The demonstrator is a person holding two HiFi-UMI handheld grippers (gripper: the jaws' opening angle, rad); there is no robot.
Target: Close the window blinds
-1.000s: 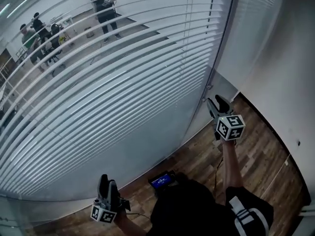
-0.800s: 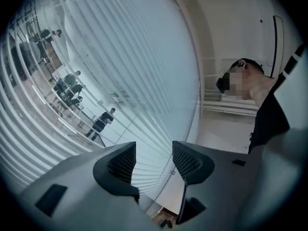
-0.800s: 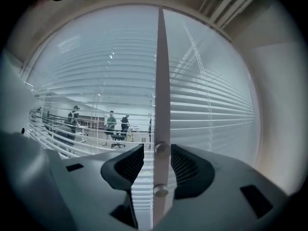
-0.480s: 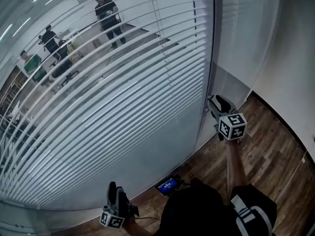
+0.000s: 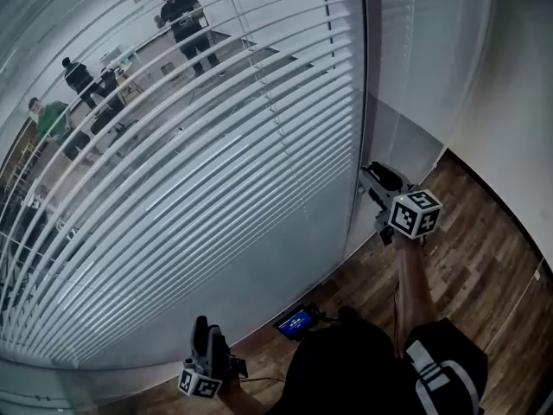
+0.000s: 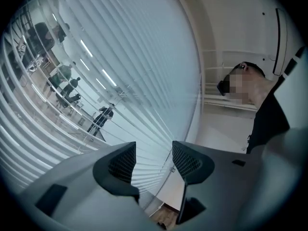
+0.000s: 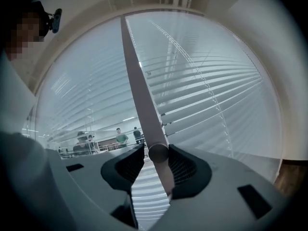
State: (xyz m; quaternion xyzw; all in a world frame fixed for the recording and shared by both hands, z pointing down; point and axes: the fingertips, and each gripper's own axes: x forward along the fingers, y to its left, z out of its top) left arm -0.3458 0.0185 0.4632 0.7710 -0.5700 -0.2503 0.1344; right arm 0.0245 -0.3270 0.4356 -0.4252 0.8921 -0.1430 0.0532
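Head view: the right claw (image 5: 371, 181) is raised at the right edge of the window blinds (image 5: 216, 197), which are open enough to see through. The left claw (image 5: 204, 331) hangs low, well below and left of it, near the wooden floor (image 5: 484, 258).

Left gripper view: jaws apart and empty, the blinds ahead of them.

Right gripper view: jaws clamped on the tilt wand (image 7: 139, 95), which runs up from the claw in front of the blinds.

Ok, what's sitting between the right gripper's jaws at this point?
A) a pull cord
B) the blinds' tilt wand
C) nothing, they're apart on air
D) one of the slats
B: in the right gripper view the pale tilt wand hangs in front of the blinds and its lower end sits between the jaws of the right gripper, which are closed on it.
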